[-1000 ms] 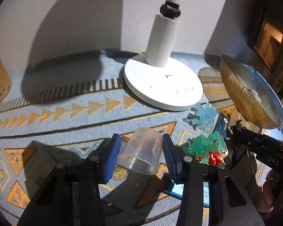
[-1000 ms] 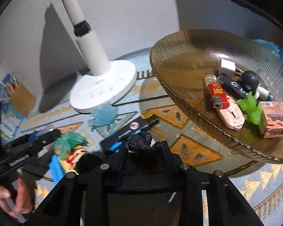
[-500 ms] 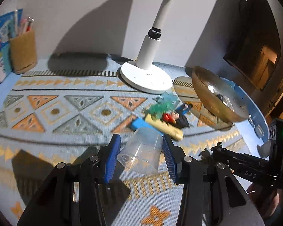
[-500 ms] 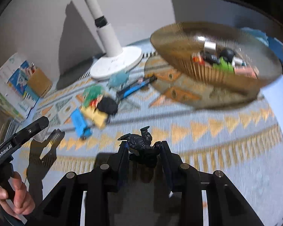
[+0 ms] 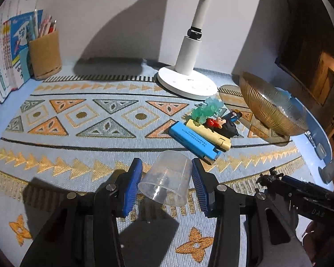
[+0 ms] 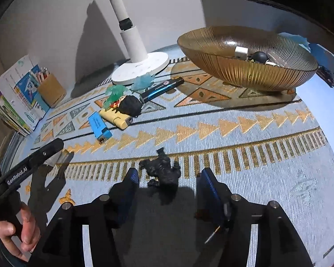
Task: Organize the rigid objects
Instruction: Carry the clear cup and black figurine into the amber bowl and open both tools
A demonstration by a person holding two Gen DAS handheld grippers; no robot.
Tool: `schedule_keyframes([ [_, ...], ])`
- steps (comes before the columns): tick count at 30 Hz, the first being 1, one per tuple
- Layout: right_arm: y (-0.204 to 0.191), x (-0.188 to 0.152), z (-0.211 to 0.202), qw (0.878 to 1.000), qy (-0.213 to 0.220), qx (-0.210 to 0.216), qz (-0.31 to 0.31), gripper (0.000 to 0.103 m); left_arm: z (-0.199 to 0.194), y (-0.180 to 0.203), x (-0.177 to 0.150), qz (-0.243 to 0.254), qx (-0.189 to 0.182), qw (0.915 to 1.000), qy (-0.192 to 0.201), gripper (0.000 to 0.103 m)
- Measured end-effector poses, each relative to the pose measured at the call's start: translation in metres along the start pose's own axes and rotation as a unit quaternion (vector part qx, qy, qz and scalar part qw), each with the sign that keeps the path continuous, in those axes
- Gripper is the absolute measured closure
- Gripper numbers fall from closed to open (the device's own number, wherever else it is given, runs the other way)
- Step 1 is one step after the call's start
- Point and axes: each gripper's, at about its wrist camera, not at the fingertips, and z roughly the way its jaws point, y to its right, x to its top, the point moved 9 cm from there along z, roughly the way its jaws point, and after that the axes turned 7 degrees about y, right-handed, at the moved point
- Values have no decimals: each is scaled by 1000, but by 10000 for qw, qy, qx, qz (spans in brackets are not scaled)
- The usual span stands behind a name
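**Cup gripped on left; black figure lies between opening right jaws**

The clear cup [image 5: 167, 179] sits between the blue pads [image 5: 131, 189] of the left gripper [image 5: 167, 187], which is partly closed and clamped on its sides. The cup is tilted: its closed base points up and away toward the lamp, its open rim down and toward the camera. Its long axis runs roughly along the fingers, above the mat [image 5: 82, 146].

The black figure [image 6: 163, 170] lies on the mat between the fingers of the right gripper [image 6: 168, 184]. Those jaws are opening; a clear gap shows on both sides of the figure and neither pad touches it. Its longer axis runs away from the camera, a thin part pointing toward the mat's far side.

Farther out on the mat lie a blue lighter [image 6: 99, 126] and a yellow lighter [image 6: 115, 119], side by side, both pointing diagonally. A black-haired toy [image 6: 129, 104] and a green crystal piece [image 6: 114, 92] rest at the yellow lighter's far end. A dark pen-shaped item [image 6: 161, 88] lies beyond, near the lamp [image 6: 142, 66].

The ribbed amber bowl [image 6: 240, 69] stands to the right, holding several small items. A pencil cup [image 5: 45, 55] and books [image 5: 4, 51] stand at the far left.

A hand [image 6: 17, 233] grips the left tool's handle.
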Motion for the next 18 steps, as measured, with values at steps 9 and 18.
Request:
schedule_keyframes([
  [9,-17,-6,10,9970,-107,-379,-665,46,-4,3,2,134,41,9998,120,61],
  [18,-14,-4,10,9962,-61,-462,-731,69,-7,-1,3,-33,25,9999,159,61],
])
